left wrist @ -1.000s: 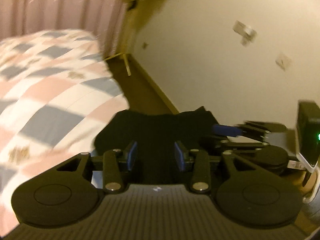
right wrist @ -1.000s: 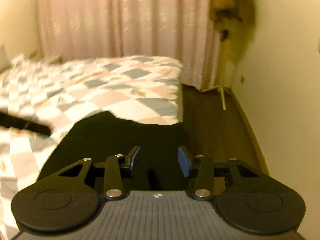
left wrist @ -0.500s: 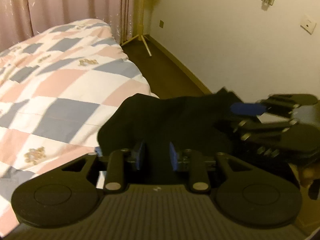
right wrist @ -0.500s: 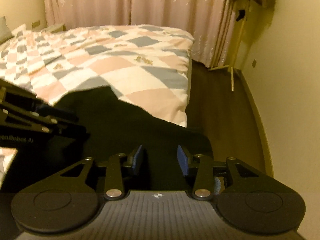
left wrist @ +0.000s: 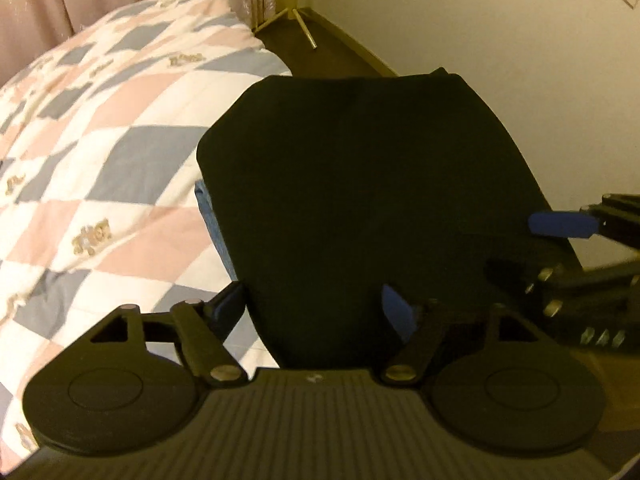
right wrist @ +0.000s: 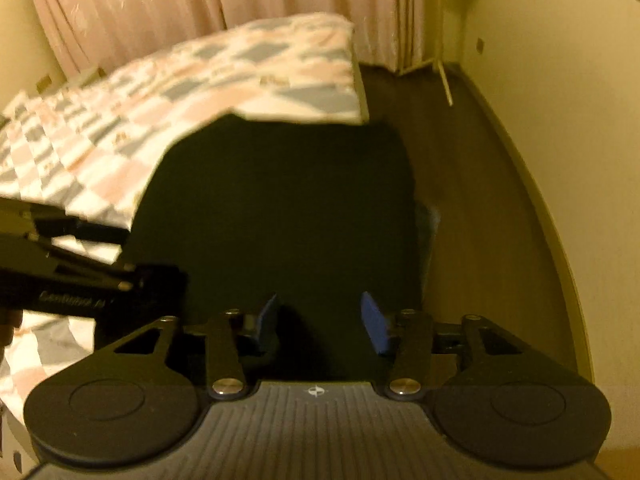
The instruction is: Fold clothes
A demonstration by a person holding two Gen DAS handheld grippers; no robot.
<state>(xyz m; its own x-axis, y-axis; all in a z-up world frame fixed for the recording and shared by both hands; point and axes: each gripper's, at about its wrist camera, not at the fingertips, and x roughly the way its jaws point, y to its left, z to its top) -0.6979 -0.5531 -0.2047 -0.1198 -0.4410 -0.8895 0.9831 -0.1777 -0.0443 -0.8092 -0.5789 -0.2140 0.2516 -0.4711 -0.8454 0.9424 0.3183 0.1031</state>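
Pink curtains (right wrist: 132, 20) hang behind a bed (left wrist: 100, 140) with a checked quilt. At its corner lies a black garment (left wrist: 368, 184), folded flat over something blue (left wrist: 210, 220). Left gripper (left wrist: 316, 308) and right gripper (right wrist: 320, 320), at 6 o'clock, have fingers spreading apart, the garment's near edge loose between them.

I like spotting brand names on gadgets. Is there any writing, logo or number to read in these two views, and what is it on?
Pale lettering on the side of the left claw, seen in the right wrist view: too blurred to read.
Small round emblem on the ribbed body behind the right claw: a mark, no letters.
Gold motifs on the checked bedspread: too blurred to tell whether they are words.
Nothing else readable.
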